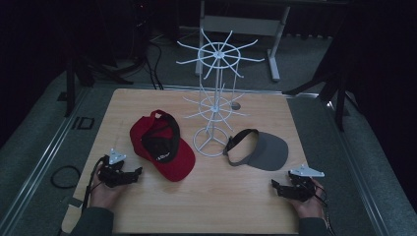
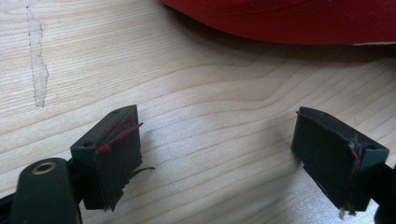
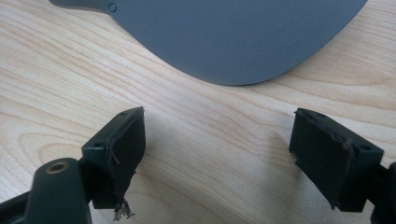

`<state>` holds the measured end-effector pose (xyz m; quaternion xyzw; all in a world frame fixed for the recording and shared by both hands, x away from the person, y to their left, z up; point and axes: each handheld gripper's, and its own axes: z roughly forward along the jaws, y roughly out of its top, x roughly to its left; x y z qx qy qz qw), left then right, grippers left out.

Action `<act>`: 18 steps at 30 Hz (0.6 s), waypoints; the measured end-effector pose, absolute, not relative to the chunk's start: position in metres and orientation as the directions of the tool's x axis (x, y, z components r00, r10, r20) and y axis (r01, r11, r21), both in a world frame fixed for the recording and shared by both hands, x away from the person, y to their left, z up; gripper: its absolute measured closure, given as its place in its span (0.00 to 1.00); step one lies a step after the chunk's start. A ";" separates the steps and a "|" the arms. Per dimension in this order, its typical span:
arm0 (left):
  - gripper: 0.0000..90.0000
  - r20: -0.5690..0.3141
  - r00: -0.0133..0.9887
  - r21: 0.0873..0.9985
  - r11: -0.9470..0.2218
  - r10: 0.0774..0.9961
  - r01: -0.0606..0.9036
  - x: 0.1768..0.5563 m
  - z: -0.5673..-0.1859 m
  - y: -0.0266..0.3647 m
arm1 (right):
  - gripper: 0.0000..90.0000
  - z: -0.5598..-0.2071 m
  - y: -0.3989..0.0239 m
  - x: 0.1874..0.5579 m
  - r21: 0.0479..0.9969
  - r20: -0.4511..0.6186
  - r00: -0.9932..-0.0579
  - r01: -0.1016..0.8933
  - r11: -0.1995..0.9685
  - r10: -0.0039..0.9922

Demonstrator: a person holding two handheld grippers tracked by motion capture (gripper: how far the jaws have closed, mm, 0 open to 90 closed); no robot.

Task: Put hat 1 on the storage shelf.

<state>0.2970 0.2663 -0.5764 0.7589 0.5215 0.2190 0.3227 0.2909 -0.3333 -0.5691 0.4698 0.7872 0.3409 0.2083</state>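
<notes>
A red cap (image 1: pixel 164 147) with a black inside lies upside down on the wooden table (image 1: pixel 206 201), left of centre. A grey visor (image 1: pixel 260 149) with a black strap lies to the right of a white wire rack (image 1: pixel 216 93). My left gripper (image 1: pixel 138 171) rests near the table's front left, open, with bare wood between its jaws; the red cap's brim (image 2: pixel 289 21) lies just ahead of it. My right gripper (image 1: pixel 274 184) rests at the front right, also open and holding nothing, and the visor's grey brim (image 3: pixel 233 37) lies just ahead of it.
The white rack stands on a round base (image 1: pixel 210 143) at the table's middle, its two tiers of hooks spreading over the back half. A black cable loop (image 1: pixel 65 176) lies off the table's left edge. Dark stands and a white frame stand behind the table.
</notes>
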 end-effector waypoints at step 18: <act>0.20 -0.008 0.352 0.723 -0.238 0.936 0.649 0.297 -0.576 0.266 | 0.21 -0.569 -0.333 0.291 0.733 -0.008 -0.472 0.597 0.326 0.881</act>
